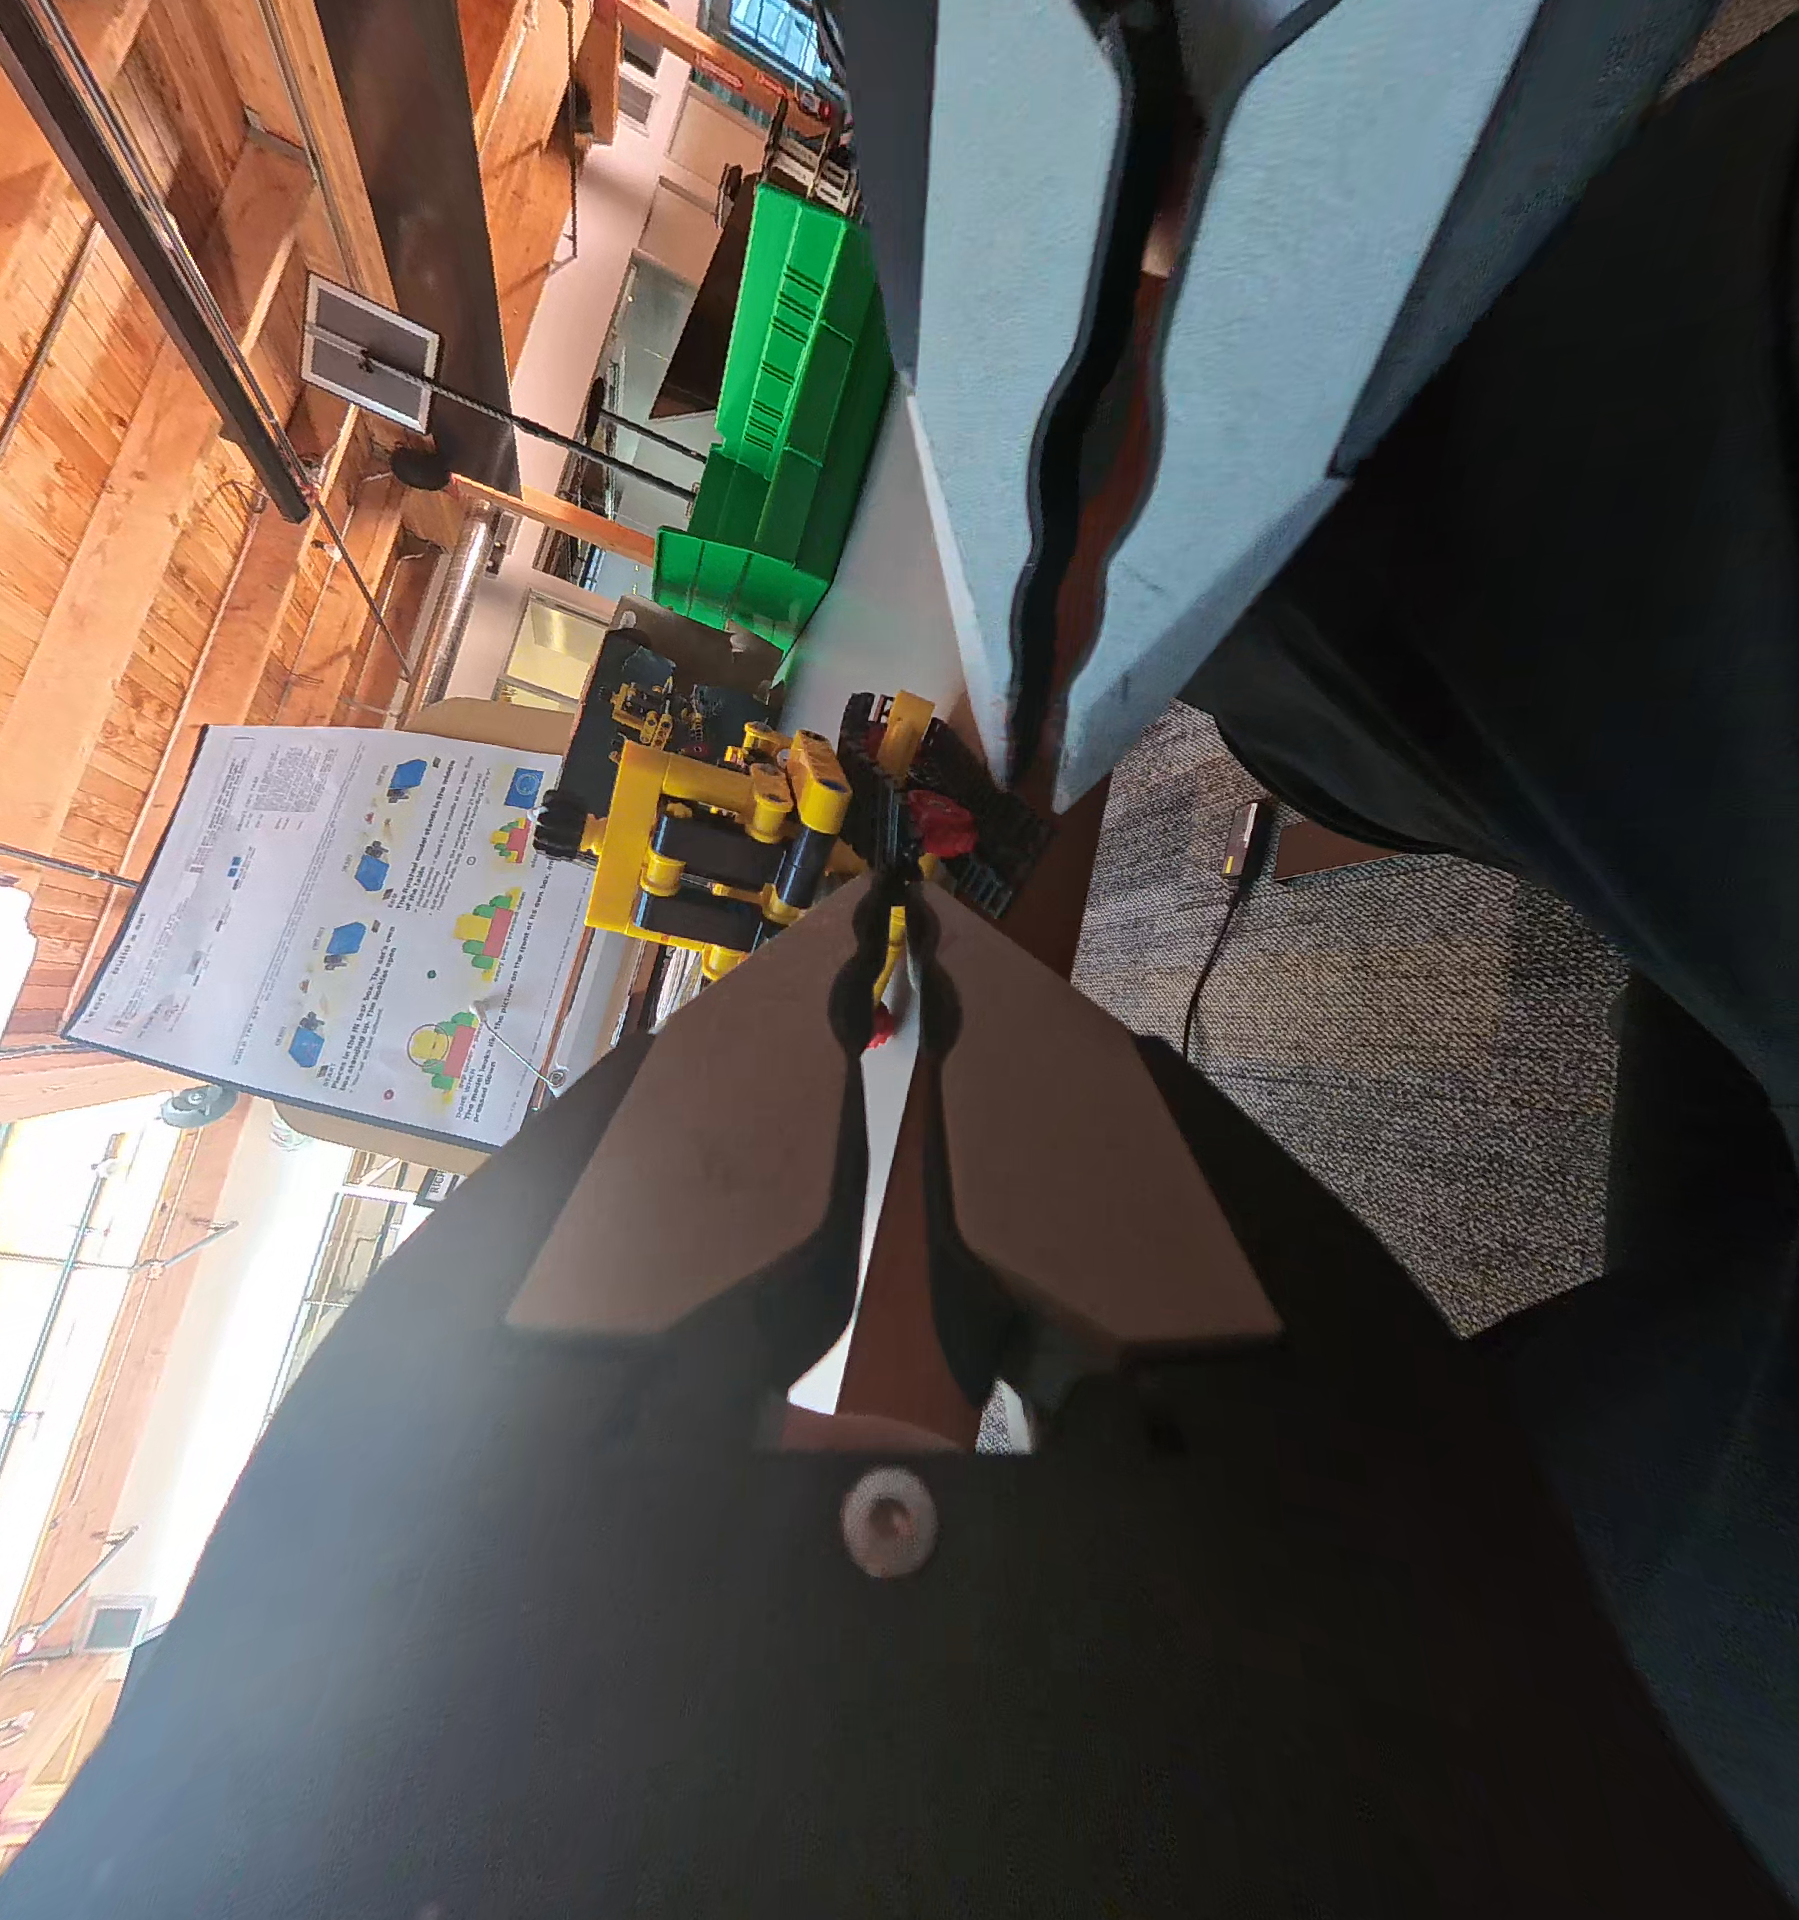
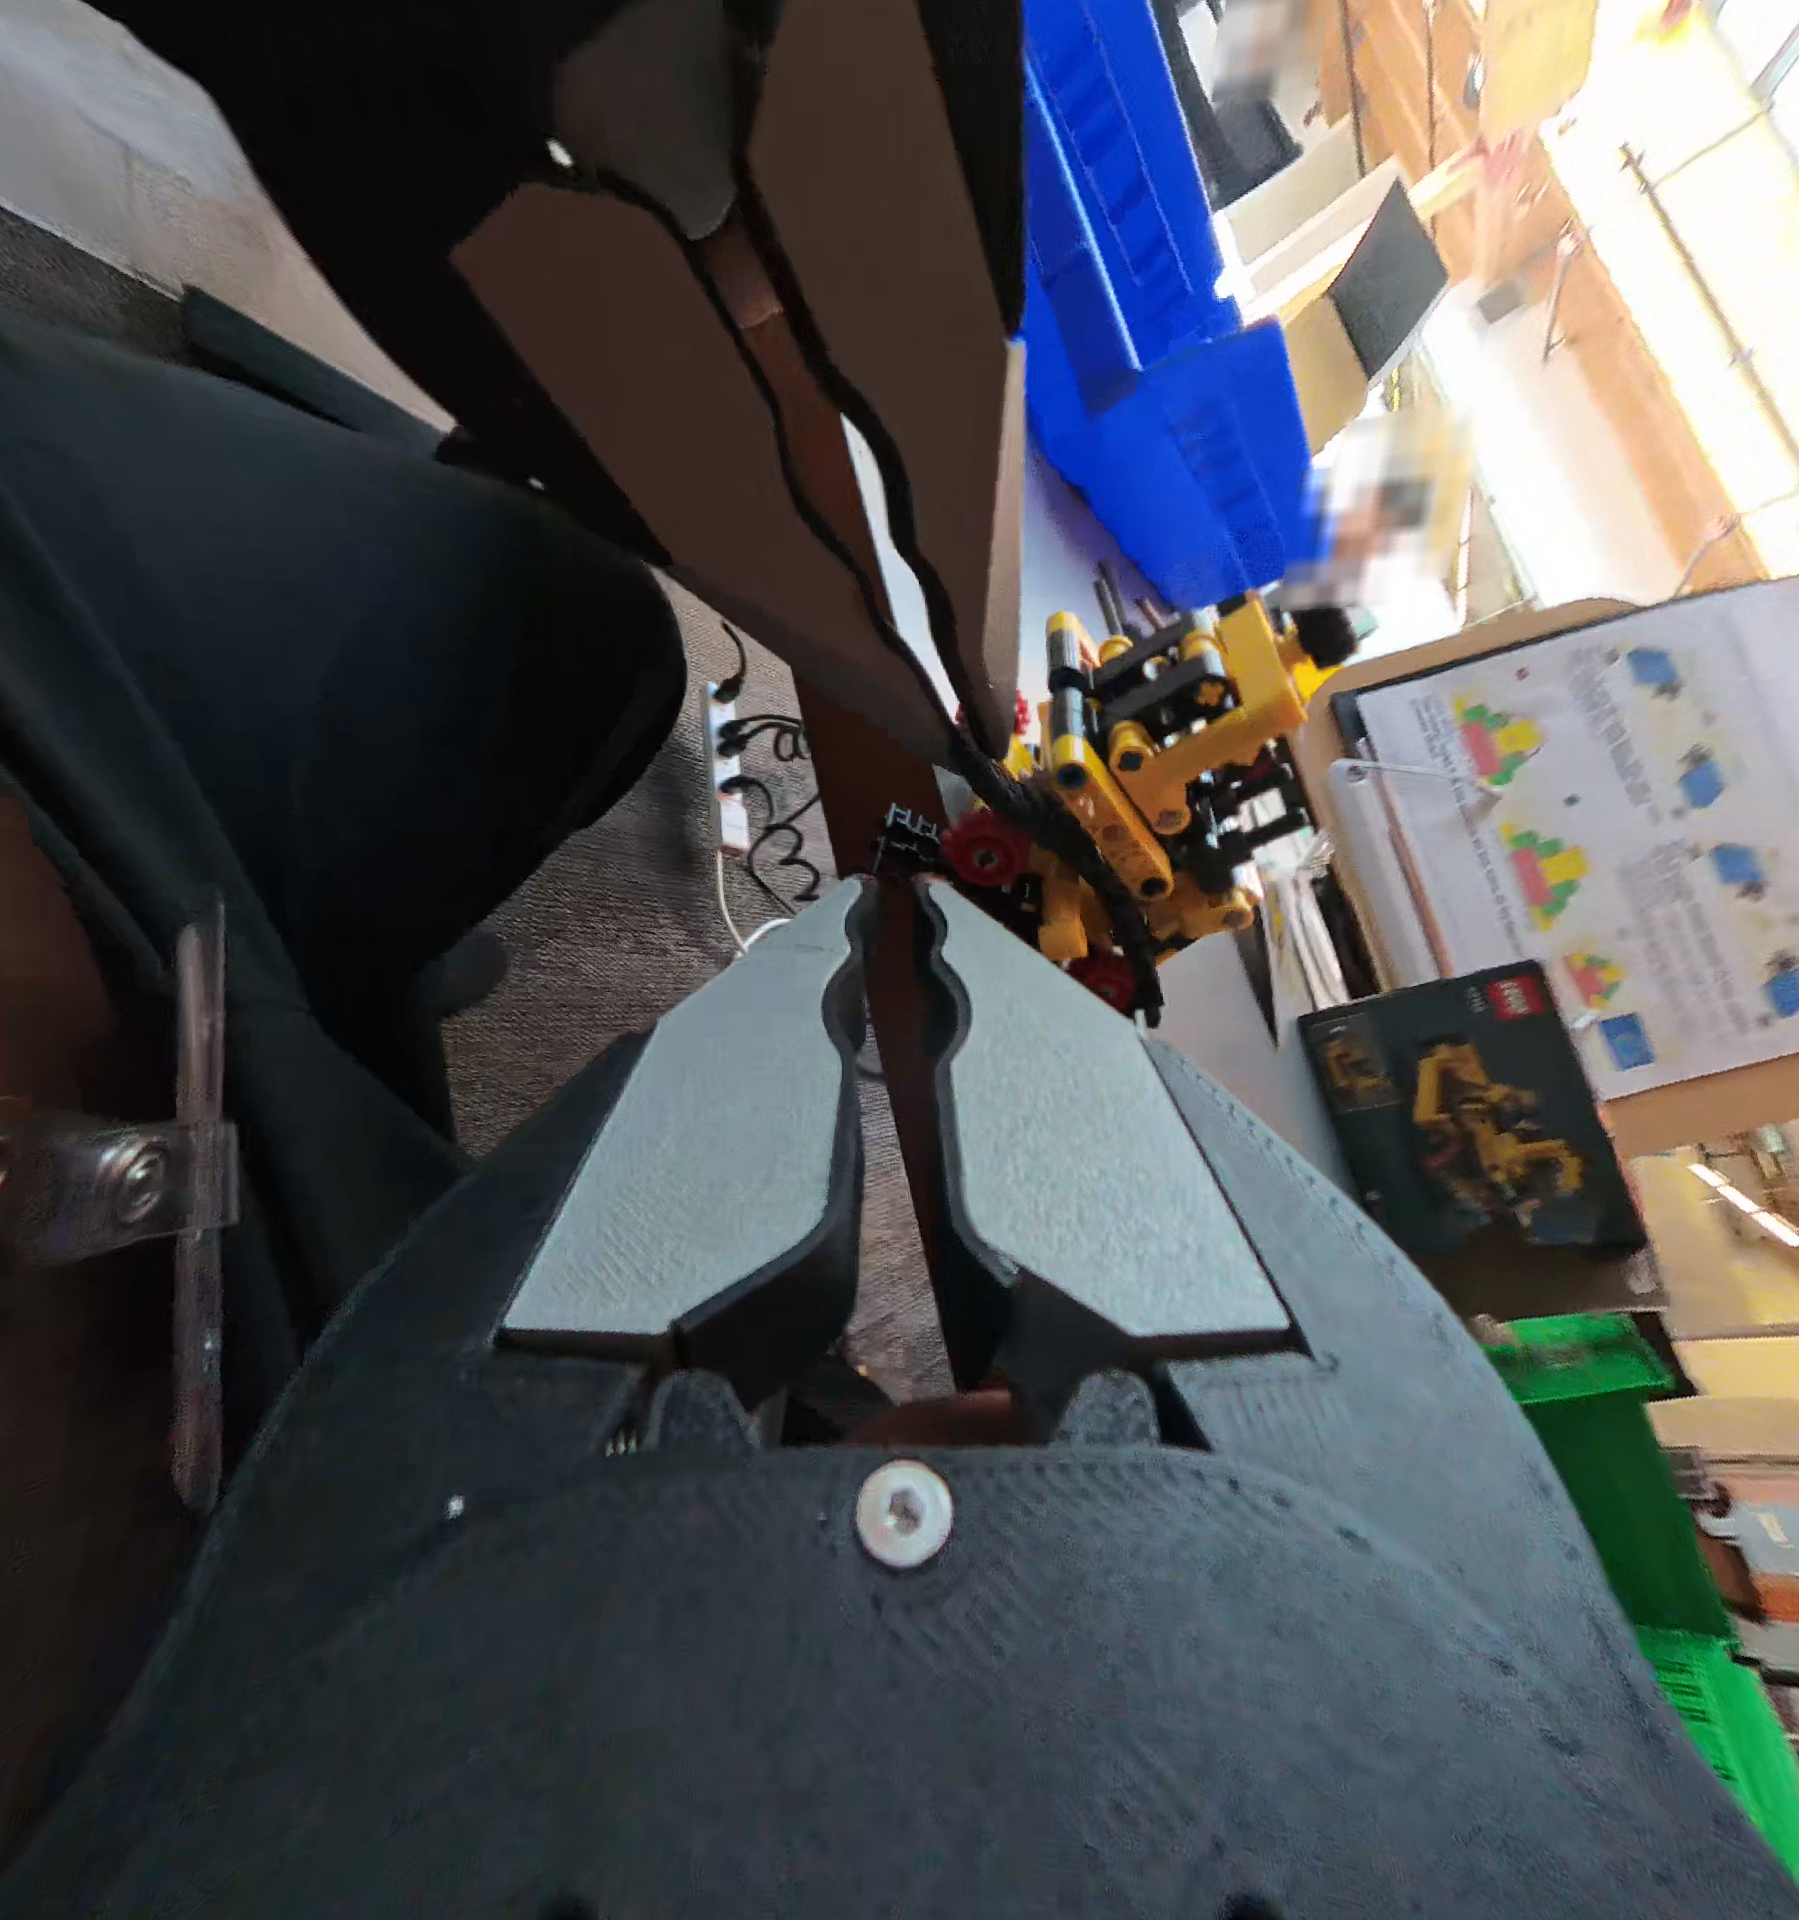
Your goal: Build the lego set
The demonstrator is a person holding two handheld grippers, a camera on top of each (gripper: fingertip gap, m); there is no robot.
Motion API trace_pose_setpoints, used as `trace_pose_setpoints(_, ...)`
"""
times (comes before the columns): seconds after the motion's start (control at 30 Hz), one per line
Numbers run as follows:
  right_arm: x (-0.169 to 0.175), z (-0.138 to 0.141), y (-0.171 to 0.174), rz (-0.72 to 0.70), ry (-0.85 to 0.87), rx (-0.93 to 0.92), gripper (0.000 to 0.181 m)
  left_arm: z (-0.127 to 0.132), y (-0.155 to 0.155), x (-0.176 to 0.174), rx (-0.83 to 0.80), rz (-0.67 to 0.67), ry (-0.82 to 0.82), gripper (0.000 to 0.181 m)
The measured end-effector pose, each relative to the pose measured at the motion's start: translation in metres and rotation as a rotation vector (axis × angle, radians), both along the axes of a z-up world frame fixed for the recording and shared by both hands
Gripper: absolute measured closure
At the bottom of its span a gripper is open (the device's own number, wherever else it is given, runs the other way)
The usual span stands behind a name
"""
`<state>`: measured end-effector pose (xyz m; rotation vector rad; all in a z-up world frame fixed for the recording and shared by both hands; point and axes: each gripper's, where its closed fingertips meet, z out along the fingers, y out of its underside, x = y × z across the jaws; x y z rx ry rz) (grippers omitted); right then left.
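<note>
A yellow and black lego bulldozer model (image 1: 708,831) lies at the table's edge; it also shows in the right wrist view (image 2: 1175,727). A black track (image 1: 978,790) runs along its side past a red sprocket (image 1: 942,821). My left gripper (image 1: 890,894), with tan fingers, is shut on the track against the model; the right wrist view shows it (image 2: 978,743) coming in from above. My right gripper (image 2: 890,883), with grey fingers, is nearly closed with its tips on the track's loose end (image 2: 910,831) beside the red sprocket (image 2: 983,847). It meets the left gripper tip to tip (image 1: 1030,795).
A green bin (image 1: 791,416) and blue bins (image 2: 1165,395) stand on the white table (image 1: 895,582) behind the model. A printed instruction sheet (image 2: 1622,831) and the dark lego box (image 2: 1456,1112) stand nearby. Below lie carpet and a power strip (image 2: 729,769). Left and right tips are no more than a few centimetres apart.
</note>
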<state>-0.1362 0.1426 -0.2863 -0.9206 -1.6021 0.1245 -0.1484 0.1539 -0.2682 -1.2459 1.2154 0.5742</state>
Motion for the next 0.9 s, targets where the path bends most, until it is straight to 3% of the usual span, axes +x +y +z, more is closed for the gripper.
trace_pose_setpoints(0.23,-0.0051,-0.0026,-0.0026,-0.015,-0.029,0.191,0.174,0.0003,-0.0012,0.0005,0.001,-0.002,0.005,0.181)
trace_pose_setpoints(0.6,-0.0093,-0.0039,-0.0010,-0.025,-0.031,0.216,0.177,0.0013,-0.0016,0.0008,0.003,-0.003,0.002,0.181)
trace_pose_setpoints(0.9,-0.0084,-0.0002,0.0017,-0.026,0.000,0.144,0.181,0.0019,-0.0006,-0.0015,-0.086,-0.012,-0.123,0.181)
